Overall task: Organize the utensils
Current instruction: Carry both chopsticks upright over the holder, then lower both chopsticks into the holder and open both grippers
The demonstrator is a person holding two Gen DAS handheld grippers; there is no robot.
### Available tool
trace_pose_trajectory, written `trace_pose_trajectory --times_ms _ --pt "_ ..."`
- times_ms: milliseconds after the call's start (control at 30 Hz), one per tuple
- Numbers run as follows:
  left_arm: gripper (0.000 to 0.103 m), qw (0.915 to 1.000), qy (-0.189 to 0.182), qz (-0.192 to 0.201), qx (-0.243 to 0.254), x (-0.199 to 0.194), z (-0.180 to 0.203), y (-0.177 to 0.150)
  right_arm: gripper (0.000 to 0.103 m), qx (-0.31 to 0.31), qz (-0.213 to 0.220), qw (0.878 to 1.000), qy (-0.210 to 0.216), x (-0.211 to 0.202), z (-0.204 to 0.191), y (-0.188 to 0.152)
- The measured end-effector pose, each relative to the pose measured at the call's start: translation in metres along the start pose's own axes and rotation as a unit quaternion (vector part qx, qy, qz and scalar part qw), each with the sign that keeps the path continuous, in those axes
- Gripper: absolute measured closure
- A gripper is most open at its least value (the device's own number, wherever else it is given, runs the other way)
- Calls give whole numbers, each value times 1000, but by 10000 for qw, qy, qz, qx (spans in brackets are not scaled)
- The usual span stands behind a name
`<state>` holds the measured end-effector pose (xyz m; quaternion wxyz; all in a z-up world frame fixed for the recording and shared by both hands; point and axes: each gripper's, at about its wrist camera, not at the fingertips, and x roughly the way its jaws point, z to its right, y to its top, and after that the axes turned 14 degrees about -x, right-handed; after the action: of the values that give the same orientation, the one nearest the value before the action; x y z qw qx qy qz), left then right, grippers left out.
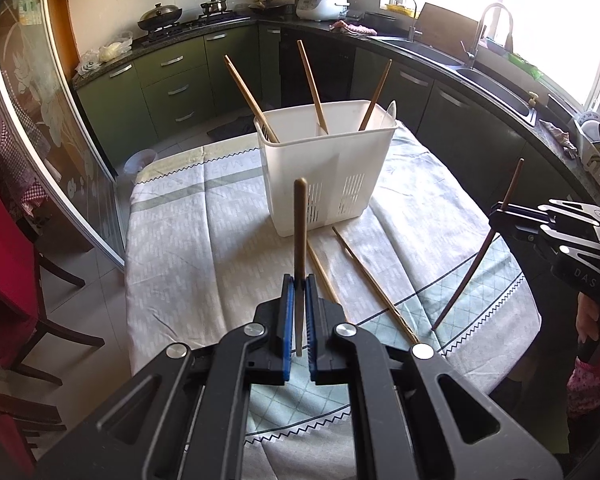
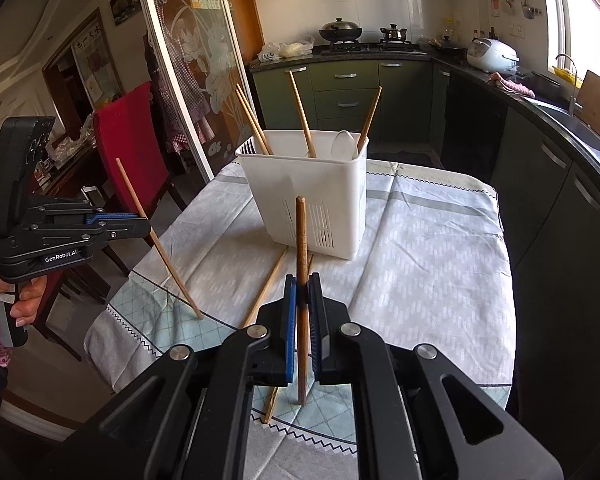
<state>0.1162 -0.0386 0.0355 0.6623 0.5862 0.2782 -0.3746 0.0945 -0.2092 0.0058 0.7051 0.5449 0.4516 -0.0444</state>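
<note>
A white utensil basket (image 1: 324, 164) (image 2: 308, 196) stands on the cloth-covered table and holds several wooden chopsticks and a white spoon (image 2: 343, 144). My left gripper (image 1: 299, 280) (image 2: 140, 226) is shut on a chopstick (image 1: 299, 232) (image 2: 156, 240), held steeply with its lower tip on the cloth. My right gripper (image 2: 302, 280) (image 1: 496, 216) is shut on a darker chopstick (image 2: 301, 248) (image 1: 480, 256), also upright with its tip on the cloth. Two loose chopsticks (image 1: 372, 284) (image 2: 266, 288) lie on the cloth in front of the basket.
The table (image 1: 188, 240) (image 2: 440, 260) has a pale patterned cloth. A red chair (image 2: 128, 148) stands at its left side. Green kitchen cabinets, a stove with pots and a sink (image 1: 496, 84) run behind and to the right.
</note>
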Motion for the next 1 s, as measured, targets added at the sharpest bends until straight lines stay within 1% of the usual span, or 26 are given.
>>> trace_pose_trajectory --times_ms 167,300,533,700,767,867,933,1000 --pt "97 9999 -27 102 55 -9 7 8 96 -54 135 9999 3 -9 -1 13" --pt "97 9997 -68 195 90 -17 15 22 96 -162 279 9995 8 -17 -4 34" --pt "97 9986 -131 462 205 -43 31 57 96 -352 611 9975 91 -38 -6 89" --pt "97 9951 -176 941 245 -75 42 92 96 -291 968 9948 102 -56 2 137" --pt "97 9930 -206 1138 240 -86 45 108 96 -273 1136 9932 9 -64 6 156" --pt "97 9899 -236 1392 156 -95 49 132 96 -236 1304 9909 -240 -68 15 184" --pt "97 9880 -239 1525 109 -93 50 147 96 -205 1343 9901 -365 -63 22 198" --pt "97 9874 -230 1564 51 -83 52 160 96 -193 1292 9902 -492 -52 29 208"
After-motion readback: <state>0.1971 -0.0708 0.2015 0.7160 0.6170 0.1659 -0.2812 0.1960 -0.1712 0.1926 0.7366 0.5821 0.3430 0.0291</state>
